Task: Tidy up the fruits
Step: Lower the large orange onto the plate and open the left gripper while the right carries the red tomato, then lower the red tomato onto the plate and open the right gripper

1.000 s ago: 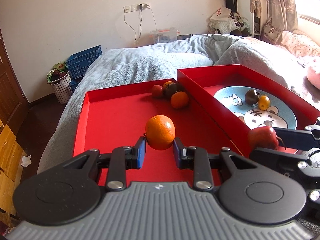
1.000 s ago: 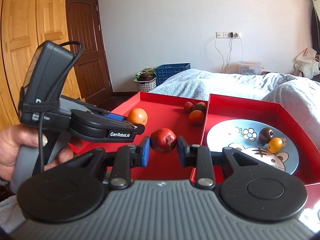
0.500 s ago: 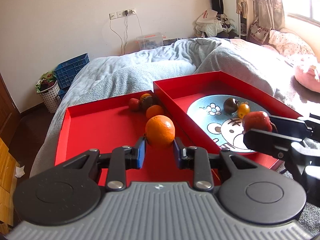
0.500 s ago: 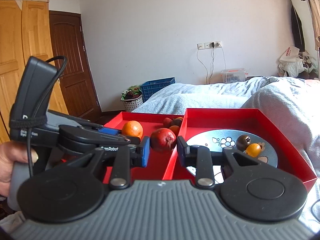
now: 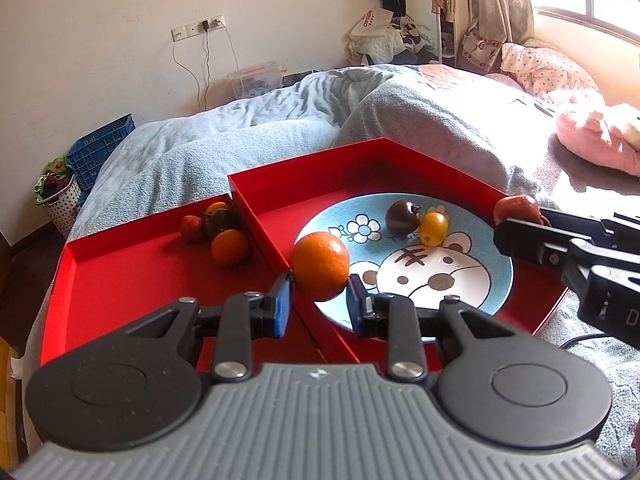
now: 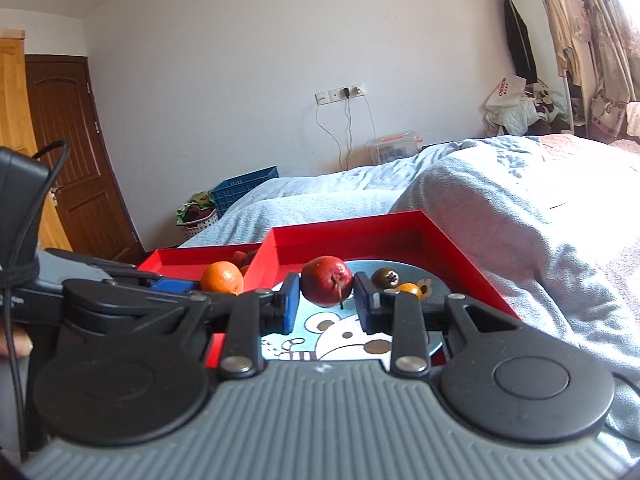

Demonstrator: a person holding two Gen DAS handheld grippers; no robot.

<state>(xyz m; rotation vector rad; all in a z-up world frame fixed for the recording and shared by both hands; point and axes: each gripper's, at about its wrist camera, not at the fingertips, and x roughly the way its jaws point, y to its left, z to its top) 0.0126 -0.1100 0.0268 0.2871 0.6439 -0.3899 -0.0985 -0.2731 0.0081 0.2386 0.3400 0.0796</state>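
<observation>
Both grippers have carried their fruit rightward over the round glazed plate (image 5: 496, 280) in the glossy red tray (image 5: 420, 168) on a rumpled grey blanket (image 5: 240, 136). Left gripper (image 5: 318, 302) clenches a dimpled orange (image 5: 320, 266); right gripper (image 6: 326, 300) grips a smooth red fruit (image 6: 326, 286), perhaps an apple, at 3 o'clock.

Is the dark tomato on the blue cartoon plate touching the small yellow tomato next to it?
Touching. The left wrist view shows the dark tomato pressed against the small yellow tomato on the blue cartoon plate, with no plate visible between them.

A lived-in home bedroom. A bed (image 5: 280, 128) with a rumpled grey blanket fills it. Clothes (image 5: 480, 4) hang near the window, beside a wooden door (image 6: 72, 160).
</observation>
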